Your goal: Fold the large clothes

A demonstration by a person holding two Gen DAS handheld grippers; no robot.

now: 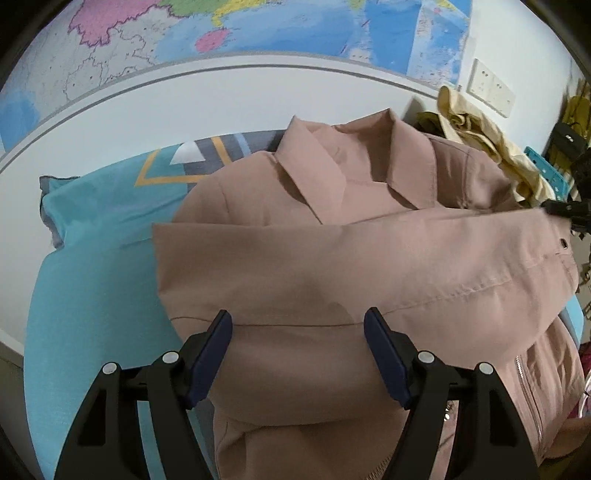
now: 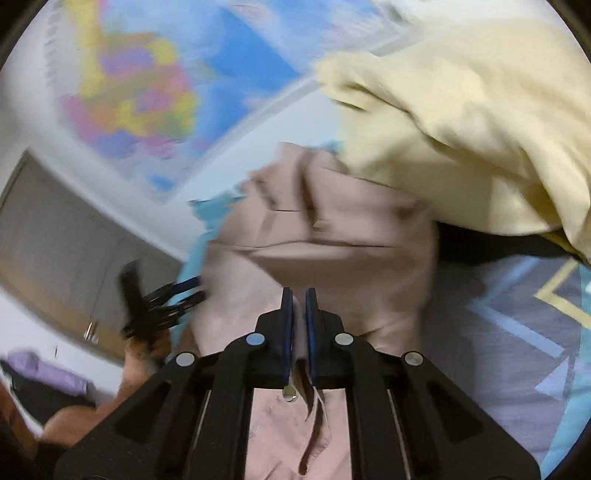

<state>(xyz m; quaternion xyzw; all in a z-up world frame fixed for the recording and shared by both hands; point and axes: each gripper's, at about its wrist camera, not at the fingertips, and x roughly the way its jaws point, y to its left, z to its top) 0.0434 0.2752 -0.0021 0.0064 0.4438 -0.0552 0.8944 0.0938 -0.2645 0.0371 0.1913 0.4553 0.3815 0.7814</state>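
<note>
A dusty-pink jacket (image 1: 351,258) lies collar-up on the bed, one sleeve folded across its chest. My left gripper (image 1: 297,315) hovers open just over the lower edge of that sleeve, with nothing pinched between its blue pads. At the right edge my right gripper (image 1: 561,208) meets the sleeve's cuff end. In the right wrist view, which is motion-blurred, my right gripper (image 2: 299,293) is shut on the pink cuff fabric, a metal snap (image 2: 290,393) showing just behind the pads. The jacket (image 2: 332,240) spreads ahead, and the left gripper (image 2: 184,291) shows blurred at its left side.
Turquoise bedding (image 1: 92,258) with a grey and yellow pattern covers the bed. A crumpled cream garment (image 2: 461,129) lies beside the jacket's collar, close to the right gripper. A wall map (image 1: 258,26) and a white socket (image 1: 489,86) are behind. A person's hand (image 2: 144,354) holds the left gripper.
</note>
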